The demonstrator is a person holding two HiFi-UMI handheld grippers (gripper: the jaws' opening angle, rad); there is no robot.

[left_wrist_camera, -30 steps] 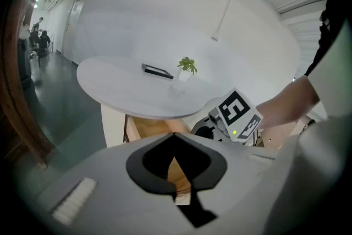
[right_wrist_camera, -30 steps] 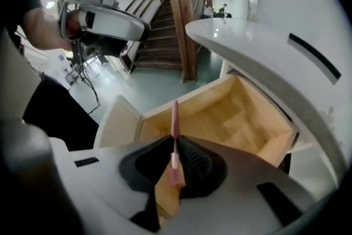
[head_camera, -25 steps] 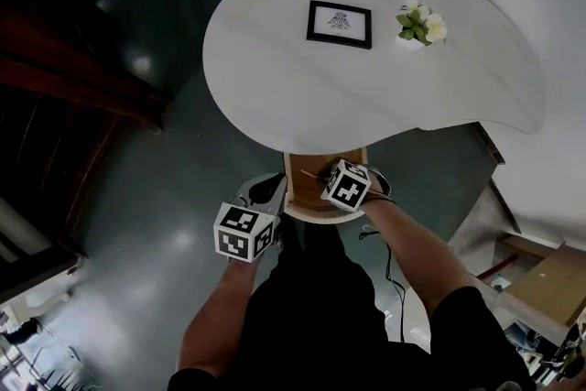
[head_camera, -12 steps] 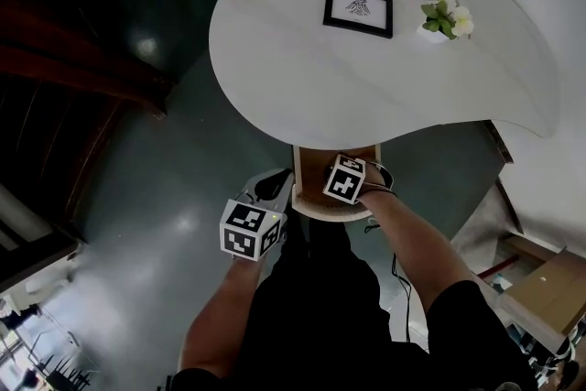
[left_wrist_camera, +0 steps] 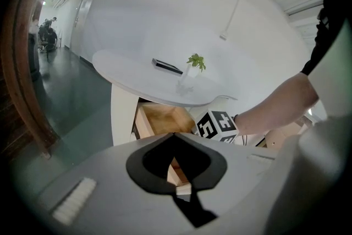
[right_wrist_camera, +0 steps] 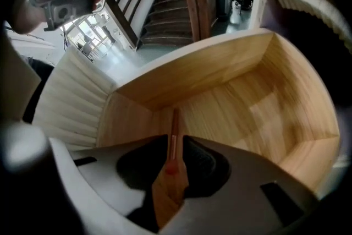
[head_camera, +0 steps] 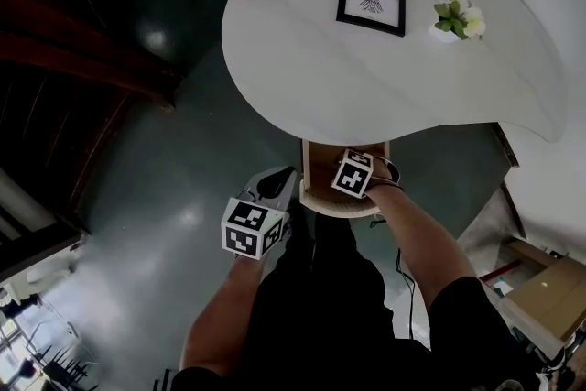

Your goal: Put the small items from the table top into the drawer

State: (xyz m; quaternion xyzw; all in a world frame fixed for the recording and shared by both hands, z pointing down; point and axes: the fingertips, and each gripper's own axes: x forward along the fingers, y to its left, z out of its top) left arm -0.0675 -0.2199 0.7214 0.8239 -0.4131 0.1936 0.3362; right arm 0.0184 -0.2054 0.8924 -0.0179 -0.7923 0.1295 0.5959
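An open wooden drawer (head_camera: 317,166) sticks out from under the white table (head_camera: 302,59). My right gripper (head_camera: 352,168) reaches down into it, shut on a thin brown pencil-like stick (right_wrist_camera: 175,121) with a red spot. In the right gripper view the stick lies between the jaws of the right gripper (right_wrist_camera: 174,139), pointing at the drawer's bare floor (right_wrist_camera: 247,107). My left gripper (head_camera: 282,179) hangs left of the drawer, shut and holding nothing. In the left gripper view the left gripper (left_wrist_camera: 175,135) has its tips touching, and behind it are the drawer (left_wrist_camera: 159,118) and the right gripper's marker cube (left_wrist_camera: 217,125).
On the table top stand a black picture frame (head_camera: 371,6) and a small white vase of flowers (head_camera: 461,16). Dark glossy floor (head_camera: 156,197) surrounds the table. A dark wooden staircase (head_camera: 64,59) is at the left. Cardboard boxes (head_camera: 549,284) sit at the lower right.
The head view has shifted, so the table sits a little further right. The right gripper stays in the drawer with the stick. The left gripper has hardly moved.
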